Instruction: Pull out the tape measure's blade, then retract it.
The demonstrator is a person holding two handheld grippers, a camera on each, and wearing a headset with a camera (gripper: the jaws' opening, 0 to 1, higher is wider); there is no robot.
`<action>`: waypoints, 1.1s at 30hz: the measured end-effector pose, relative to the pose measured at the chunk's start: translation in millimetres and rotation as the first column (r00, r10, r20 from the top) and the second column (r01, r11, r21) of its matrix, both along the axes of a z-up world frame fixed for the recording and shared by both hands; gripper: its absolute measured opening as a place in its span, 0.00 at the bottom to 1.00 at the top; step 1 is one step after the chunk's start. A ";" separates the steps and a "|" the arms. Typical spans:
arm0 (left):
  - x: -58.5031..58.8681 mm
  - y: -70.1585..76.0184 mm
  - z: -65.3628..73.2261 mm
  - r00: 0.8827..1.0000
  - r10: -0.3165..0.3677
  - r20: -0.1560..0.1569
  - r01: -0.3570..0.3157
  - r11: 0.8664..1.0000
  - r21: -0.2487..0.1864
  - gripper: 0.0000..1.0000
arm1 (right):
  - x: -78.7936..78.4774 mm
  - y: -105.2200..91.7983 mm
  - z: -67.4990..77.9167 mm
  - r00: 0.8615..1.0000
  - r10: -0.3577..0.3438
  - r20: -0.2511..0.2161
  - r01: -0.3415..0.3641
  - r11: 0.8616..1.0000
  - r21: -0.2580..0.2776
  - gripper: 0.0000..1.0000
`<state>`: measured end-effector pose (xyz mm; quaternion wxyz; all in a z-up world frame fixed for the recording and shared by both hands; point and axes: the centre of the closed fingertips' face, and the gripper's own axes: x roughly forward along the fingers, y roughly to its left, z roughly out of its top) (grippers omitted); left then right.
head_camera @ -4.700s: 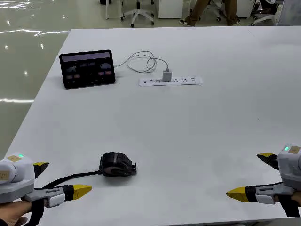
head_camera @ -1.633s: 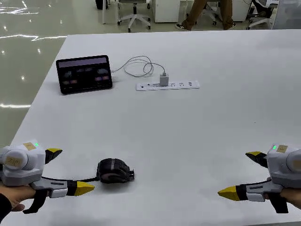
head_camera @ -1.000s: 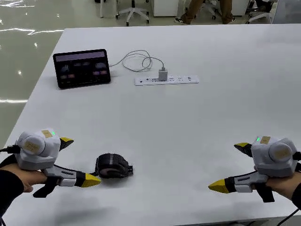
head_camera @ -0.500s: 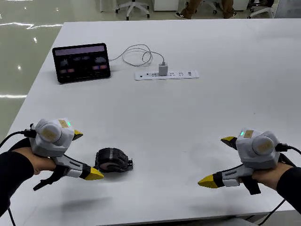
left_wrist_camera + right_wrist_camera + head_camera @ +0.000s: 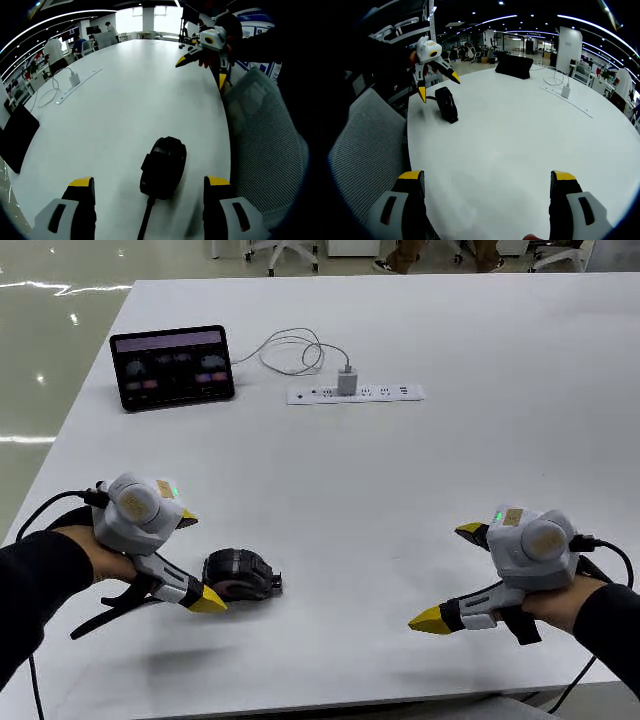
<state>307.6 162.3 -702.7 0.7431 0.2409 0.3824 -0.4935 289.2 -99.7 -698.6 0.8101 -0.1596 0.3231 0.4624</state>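
Left claw astride tape measure.

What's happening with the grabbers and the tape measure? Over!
Left gripper open, straddling tape measure. Right gripper open, well apart. Blade not out yet. Tablet, power strip far back.

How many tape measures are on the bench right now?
1. The tape measure lies at the front left of the bench, just ahead of the open left tool.
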 end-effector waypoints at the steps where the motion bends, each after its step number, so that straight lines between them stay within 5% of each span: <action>1: -0.3 -0.7 -0.4 1.000 -0.006 -0.002 0.006 1.000 0.005 0.85 | 0.2 0.4 0.2 1.000 0.001 0.000 -0.001 1.000 0.000 1.00; 21: -9.3 -18.9 -11.0 0.995 -0.086 -0.055 0.089 0.995 0.050 0.67 | -0.4 38.0 2.4 0.991 0.135 0.012 -0.135 0.991 0.016 1.00; 33: -8.7 -30.3 -13.5 0.988 -0.150 -0.045 0.153 0.986 0.072 0.58 | 6.1 70.9 1.2 0.976 0.217 0.022 -0.217 0.976 -0.003 1.00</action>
